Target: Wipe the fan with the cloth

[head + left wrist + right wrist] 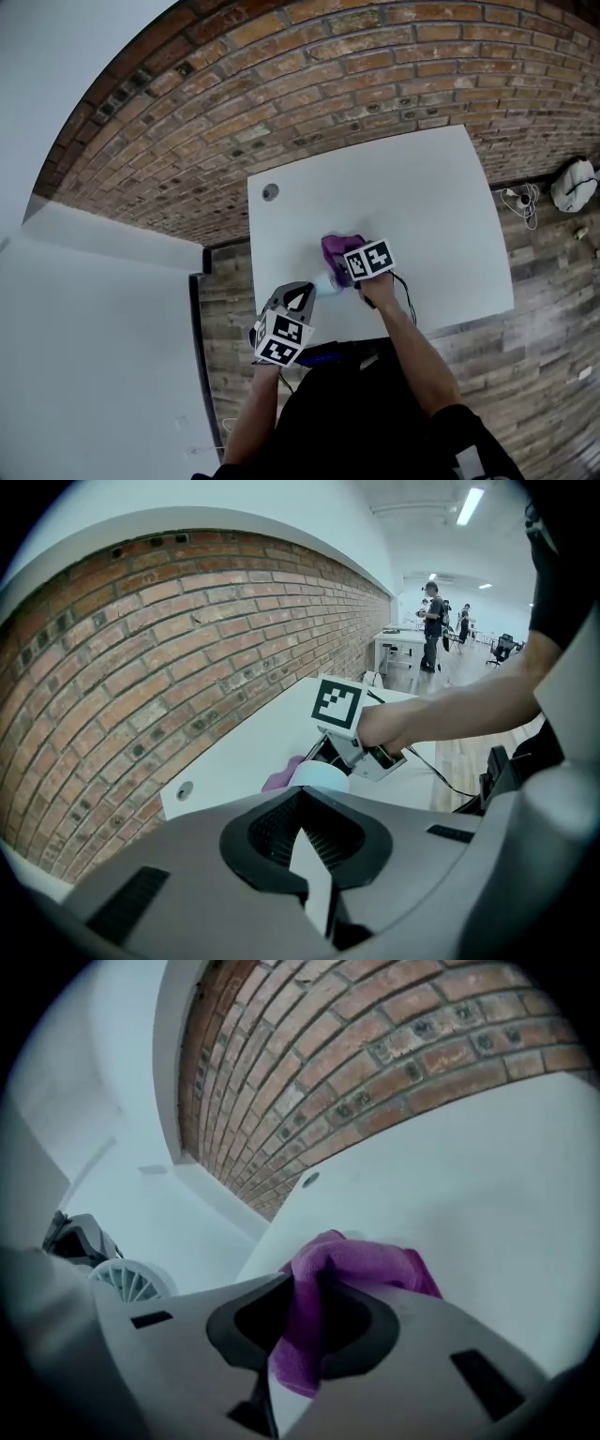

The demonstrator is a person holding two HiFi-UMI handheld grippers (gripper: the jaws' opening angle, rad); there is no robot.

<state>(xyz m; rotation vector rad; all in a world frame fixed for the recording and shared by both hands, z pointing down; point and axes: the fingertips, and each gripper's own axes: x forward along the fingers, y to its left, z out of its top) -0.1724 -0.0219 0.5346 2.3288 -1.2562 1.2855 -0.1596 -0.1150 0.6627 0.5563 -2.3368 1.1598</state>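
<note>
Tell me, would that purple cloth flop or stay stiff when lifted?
Probably floppy: the cloth bunches and folds where the right gripper pinches it in its jaws. Likely light, since a small pinch holds the whole wad.

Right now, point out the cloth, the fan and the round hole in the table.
cloth [361, 1265], right gripper view, on the bunched purple fold.
fan [129, 1282], right gripper view, on its white grille.
round hole [270, 192], head view, on its grey centre.

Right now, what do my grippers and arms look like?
The left gripper and right gripper are grey shells with black jaw recesses, each bearing a cube of black-and-white square markers. A black cable trails from the right one. Black short-sleeved top, forearms bare.
</note>
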